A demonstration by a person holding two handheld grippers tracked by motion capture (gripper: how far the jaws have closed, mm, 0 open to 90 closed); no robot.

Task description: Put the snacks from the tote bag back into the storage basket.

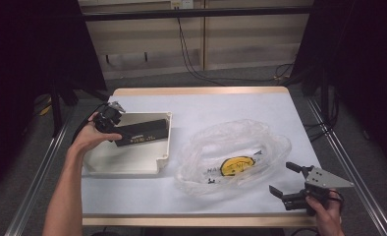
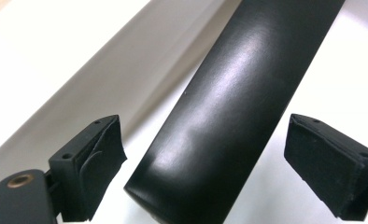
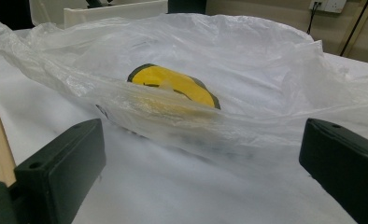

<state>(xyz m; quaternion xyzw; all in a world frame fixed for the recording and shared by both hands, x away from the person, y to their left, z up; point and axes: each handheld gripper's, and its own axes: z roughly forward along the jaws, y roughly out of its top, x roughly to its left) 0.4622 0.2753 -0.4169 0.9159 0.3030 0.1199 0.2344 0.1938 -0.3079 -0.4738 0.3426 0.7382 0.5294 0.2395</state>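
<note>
A long black box [image 1: 142, 131] lies slantwise in a shallow white tray [image 1: 163, 156] at the table's left. My left gripper [image 1: 116, 131] is at the box's near-left end. In the left gripper view the black box [image 2: 229, 93] runs between the jaws of the left gripper [image 2: 203, 144], with a gap on each side, so it is open. A crumpled clear plastic bag [image 1: 231, 142] with a yellow label [image 1: 235, 165] lies mid-table. My right gripper [image 1: 281, 178] stands open at the front right, facing the bag [image 3: 247, 70] and the yellow label [image 3: 173, 84], with nothing between the jaws of the right gripper [image 3: 205, 158].
The white table top [image 1: 206, 103] has wooden edging at front and back. Metal rails run along both sides of the table. Cables trail on the floor behind it. Bare white surface lies between the bag and the front edge.
</note>
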